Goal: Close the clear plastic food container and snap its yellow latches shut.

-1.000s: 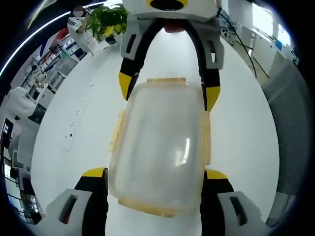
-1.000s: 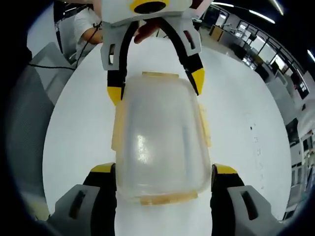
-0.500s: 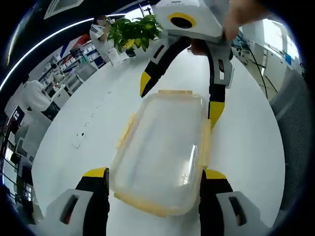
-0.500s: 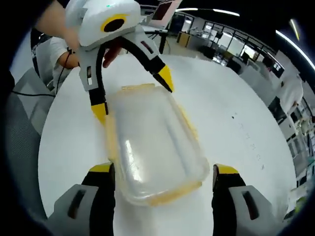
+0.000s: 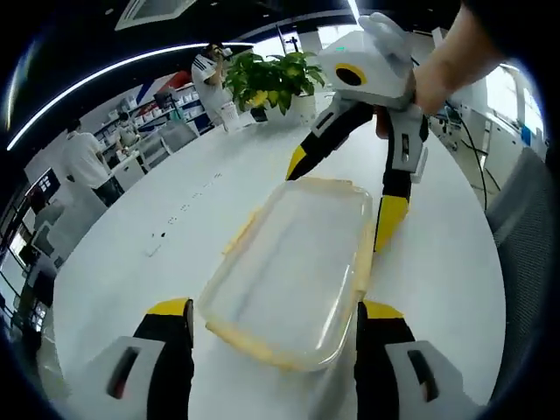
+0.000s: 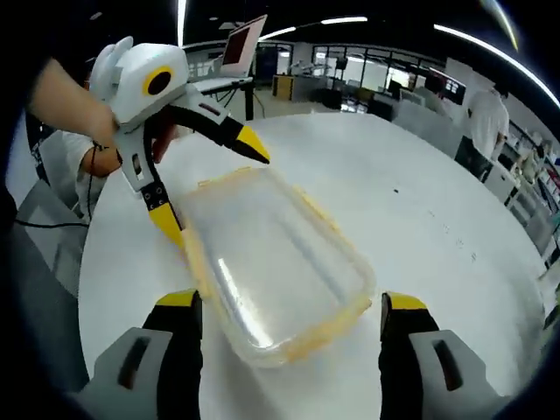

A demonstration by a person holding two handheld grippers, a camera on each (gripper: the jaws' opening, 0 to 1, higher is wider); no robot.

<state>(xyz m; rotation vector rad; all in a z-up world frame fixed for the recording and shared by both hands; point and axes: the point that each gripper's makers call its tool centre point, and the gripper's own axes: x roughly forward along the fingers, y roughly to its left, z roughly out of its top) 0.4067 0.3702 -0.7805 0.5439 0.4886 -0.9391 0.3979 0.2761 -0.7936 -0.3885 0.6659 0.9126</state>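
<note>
A clear rectangular plastic food container with yellow rim latches [image 5: 293, 276] lies on the round white table [image 5: 175, 227], its clear lid down over the body; nothing can be made out inside it through the plastic. In the left gripper view the left gripper [image 5: 273, 311] has its yellow-tipped jaws spread wide, one at each side of the container's near end; whether they touch it I cannot tell. The right gripper [image 5: 346, 188] reaches in from the far end, jaws parted astride that end. In the right gripper view the right gripper [image 6: 289, 306] flanks the container [image 6: 271, 262] likewise, jaws apart; the left gripper [image 6: 206, 188] straddles the far end; a potted green plant [image 5: 267, 79] stands at the table's far edge.
</note>
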